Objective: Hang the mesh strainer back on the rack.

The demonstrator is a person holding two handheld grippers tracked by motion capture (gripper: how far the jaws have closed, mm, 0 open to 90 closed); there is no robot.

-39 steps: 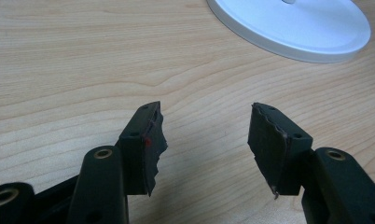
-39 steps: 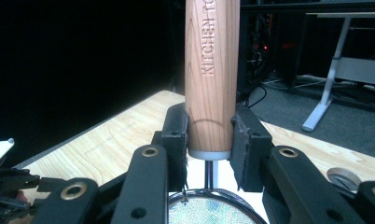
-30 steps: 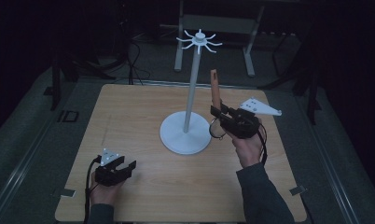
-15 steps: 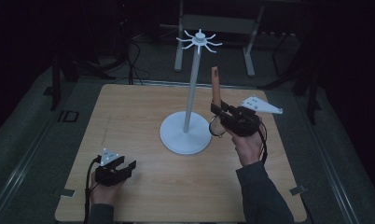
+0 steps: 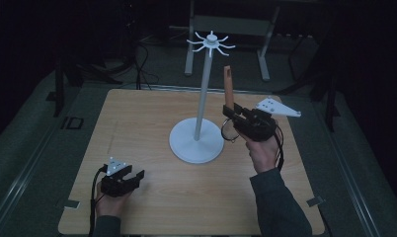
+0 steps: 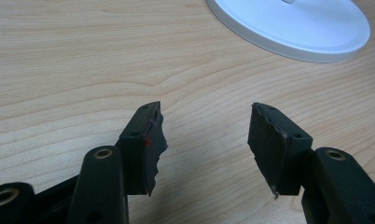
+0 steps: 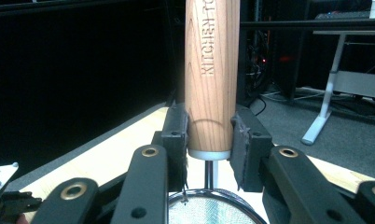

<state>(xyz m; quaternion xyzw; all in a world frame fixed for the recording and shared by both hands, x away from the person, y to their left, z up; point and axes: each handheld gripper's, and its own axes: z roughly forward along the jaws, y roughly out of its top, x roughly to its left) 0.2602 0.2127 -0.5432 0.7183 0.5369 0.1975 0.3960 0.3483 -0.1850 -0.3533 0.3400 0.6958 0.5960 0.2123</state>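
From above, the right gripper (image 5: 232, 116) clamps a wooden-handled strainer (image 5: 228, 89), handle upright, just beside the white stand (image 5: 197, 143). The left gripper (image 6: 204, 140) in its own view gapes wide over bare table (image 6: 59, 70). The right gripper view shows both pads pressed against the handle.

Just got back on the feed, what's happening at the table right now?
A person works two claws at a wooden table. The right claw is shut on a small strainer's wooden handle, holding it upright with the mesh hanging below, just right of a white hook stand. The handle's top sits below the stand's hooks; nothing hangs on them. The left claw rests open and empty on the table near the front left corner.
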